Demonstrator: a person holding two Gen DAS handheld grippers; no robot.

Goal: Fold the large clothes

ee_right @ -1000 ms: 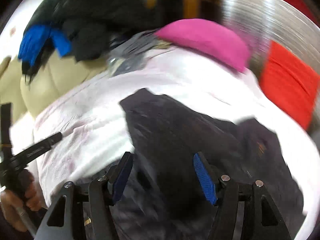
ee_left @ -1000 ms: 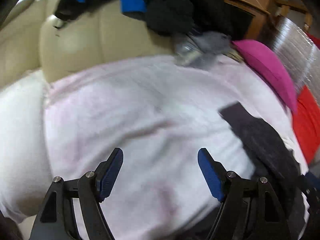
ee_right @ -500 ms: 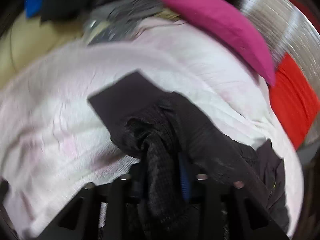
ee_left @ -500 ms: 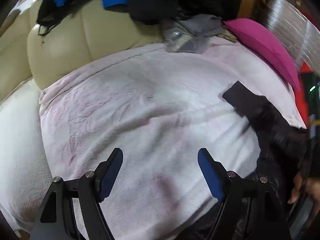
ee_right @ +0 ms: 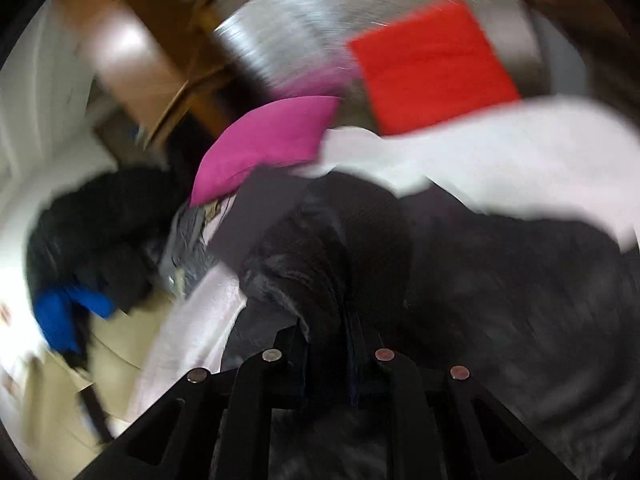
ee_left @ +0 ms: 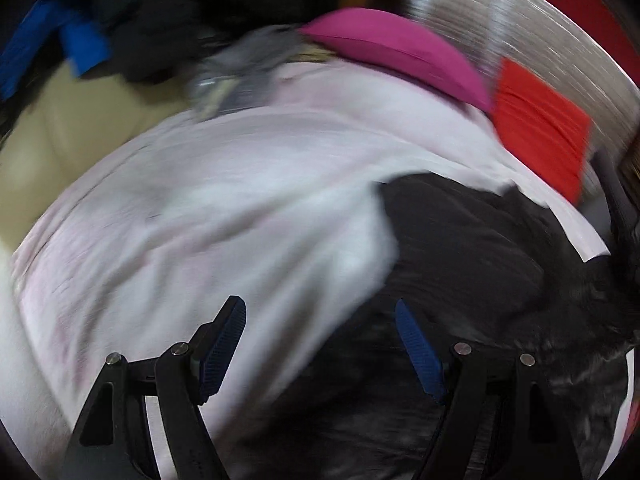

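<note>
A large black garment (ee_left: 460, 240) lies bunched on a pale pink-white sheet (ee_left: 220, 200) that covers the sofa seat. My left gripper (ee_left: 318, 304) hangs open above the sheet; its right finger is over the garment's left edge and nothing is between its pads. In the right wrist view my right gripper (ee_right: 324, 320) has a thick fold of the black garment (ee_right: 500, 280) pinched between its jaws, which are still closing on it. The pads are hidden under the cloth. The view is tilted and blurred. A strip of the sheet (ee_right: 500, 152) lies beyond the garment.
A magenta pillow (ee_left: 392, 48) and a red cushion (ee_left: 536, 120) lie at the sheet's far right. A pile of dark clothes (ee_left: 152, 32), a blue item (ee_left: 80, 44) and a grey garment (ee_left: 240, 76) sit on the beige sofa back (ee_left: 60, 128).
My right gripper went from open over the black garment to shut on a fold of it, then rolled and swung sideways. My left gripper, still open, moved right up to the garment's edge.
</note>
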